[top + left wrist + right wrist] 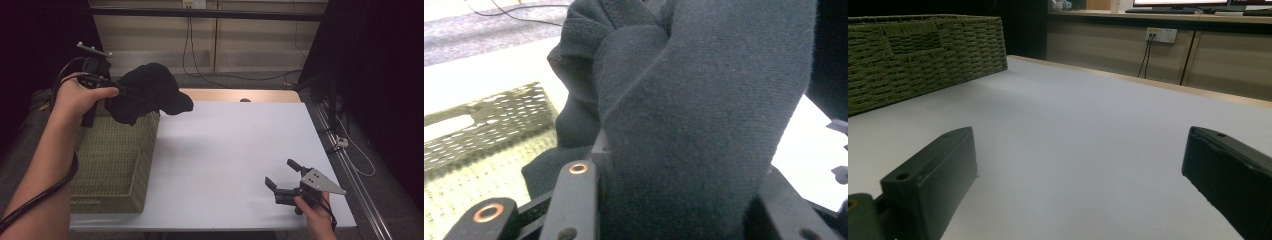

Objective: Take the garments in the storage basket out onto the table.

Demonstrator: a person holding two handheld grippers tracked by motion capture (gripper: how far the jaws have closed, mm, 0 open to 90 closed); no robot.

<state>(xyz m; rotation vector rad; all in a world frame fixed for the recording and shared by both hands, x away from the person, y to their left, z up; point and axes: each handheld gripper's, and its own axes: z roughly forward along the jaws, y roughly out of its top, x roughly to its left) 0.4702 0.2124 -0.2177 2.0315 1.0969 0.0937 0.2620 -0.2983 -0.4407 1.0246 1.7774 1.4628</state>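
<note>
**Black cloth held above the basket corner**

At the left, the left gripper [102, 85] is clamped on a black cloth [147, 92] and holds it in the air, over the far corner of the woven basket [112, 165]. At the right, the right gripper [282, 175] rests low on the white table [230, 150], its jaws wide apart with nothing between them

I find no readable text, label, brand, number or sign on anything in front of me in these views.
</note>
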